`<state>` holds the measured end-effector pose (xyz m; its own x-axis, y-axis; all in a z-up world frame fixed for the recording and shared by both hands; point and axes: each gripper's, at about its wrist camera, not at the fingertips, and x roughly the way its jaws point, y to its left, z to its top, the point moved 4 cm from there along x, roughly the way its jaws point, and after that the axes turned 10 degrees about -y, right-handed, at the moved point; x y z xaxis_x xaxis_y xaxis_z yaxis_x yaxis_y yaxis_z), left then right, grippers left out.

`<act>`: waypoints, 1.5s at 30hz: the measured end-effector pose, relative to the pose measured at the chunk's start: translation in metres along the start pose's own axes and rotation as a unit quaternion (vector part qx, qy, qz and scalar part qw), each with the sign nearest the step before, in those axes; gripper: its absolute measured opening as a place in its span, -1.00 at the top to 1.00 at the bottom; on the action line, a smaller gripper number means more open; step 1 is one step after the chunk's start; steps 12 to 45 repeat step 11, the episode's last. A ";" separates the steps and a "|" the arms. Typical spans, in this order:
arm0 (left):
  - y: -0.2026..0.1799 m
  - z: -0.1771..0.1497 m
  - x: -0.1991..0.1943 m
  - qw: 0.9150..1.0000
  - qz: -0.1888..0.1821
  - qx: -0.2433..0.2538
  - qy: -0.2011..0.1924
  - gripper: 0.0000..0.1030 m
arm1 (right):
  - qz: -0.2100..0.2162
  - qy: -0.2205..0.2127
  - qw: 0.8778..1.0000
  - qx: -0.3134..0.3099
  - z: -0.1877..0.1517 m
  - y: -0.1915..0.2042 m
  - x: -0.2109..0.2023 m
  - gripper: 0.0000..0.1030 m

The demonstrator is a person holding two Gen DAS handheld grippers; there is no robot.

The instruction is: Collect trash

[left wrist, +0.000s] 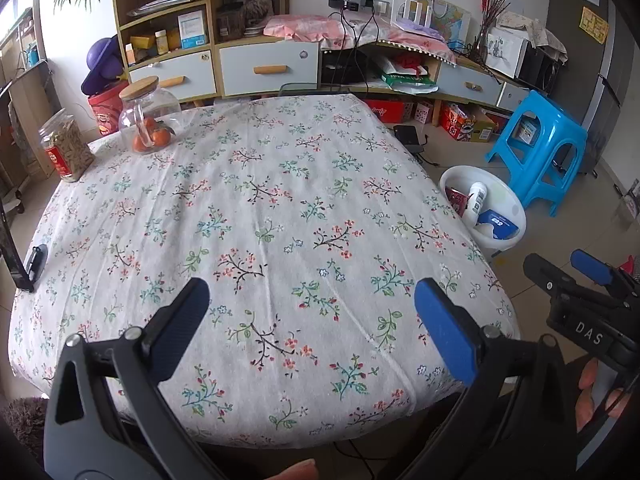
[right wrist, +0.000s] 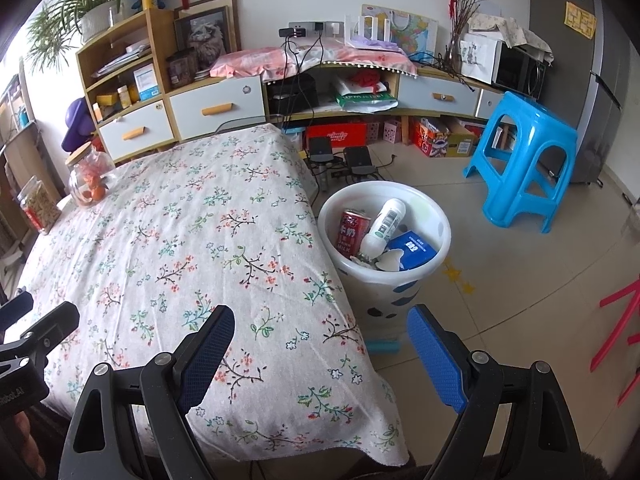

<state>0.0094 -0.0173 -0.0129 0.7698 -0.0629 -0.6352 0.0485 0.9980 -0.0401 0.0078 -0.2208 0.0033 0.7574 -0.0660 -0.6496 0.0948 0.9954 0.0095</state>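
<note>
A white trash bin (right wrist: 434,216) stands on the floor right of the table; it also shows in the left wrist view (left wrist: 516,204). It holds a red milk can (right wrist: 350,232), a white bottle (right wrist: 384,224), a blue box (right wrist: 412,254) and crumpled paper. My left gripper (left wrist: 312,320) is open and empty over the near part of the floral tablecloth (left wrist: 256,208). My right gripper (right wrist: 320,344) is open and empty over the table's near right corner, short of the bin; it also shows in the left wrist view (left wrist: 568,272).
A glass jar with oranges (left wrist: 148,120) and a jar of snacks (left wrist: 66,150) stand at the table's far left. A blue stool (right wrist: 524,160) stands on the floor beyond the bin. A shelf unit with drawers (left wrist: 264,64) lines the back wall. Red bars (right wrist: 616,336) lie at right.
</note>
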 end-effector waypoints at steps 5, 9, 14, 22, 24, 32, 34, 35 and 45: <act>0.003 0.000 0.000 1.000 0.002 -0.001 -0.001 -0.98 | 0.004 -0.002 1.000 -0.004 0.000 0.005 -0.001 -0.74; 0.005 0.000 -0.001 1.000 0.003 -0.003 -0.001 -0.98 | 0.003 -0.004 1.000 -0.005 0.001 0.007 0.000 -0.74; 0.006 0.000 0.000 1.000 0.001 -0.004 0.001 -0.98 | 0.009 0.000 1.000 0.002 0.004 0.007 0.001 -0.74; 0.006 0.000 0.000 1.000 0.001 -0.004 0.001 -0.98 | 0.009 0.000 1.000 0.002 0.004 0.007 0.001 -0.74; 0.006 0.000 0.000 1.000 0.001 -0.004 0.001 -0.98 | 0.009 0.000 1.000 0.002 0.004 0.007 0.001 -0.74; 0.006 0.000 0.000 1.000 0.001 -0.004 0.001 -0.98 | 0.009 0.000 1.000 0.002 0.004 0.007 0.001 -0.74; 0.006 0.000 0.000 1.000 0.001 -0.004 0.001 -0.98 | 0.009 0.000 1.000 0.002 0.004 0.007 0.001 -0.74; 0.006 0.000 0.000 1.000 0.001 -0.004 0.001 -0.98 | 0.009 0.000 1.000 0.002 0.004 0.007 0.001 -0.74; 0.006 0.000 0.000 1.000 0.001 -0.004 0.001 -0.98 | 0.009 0.000 1.000 0.002 0.004 0.007 0.001 -0.74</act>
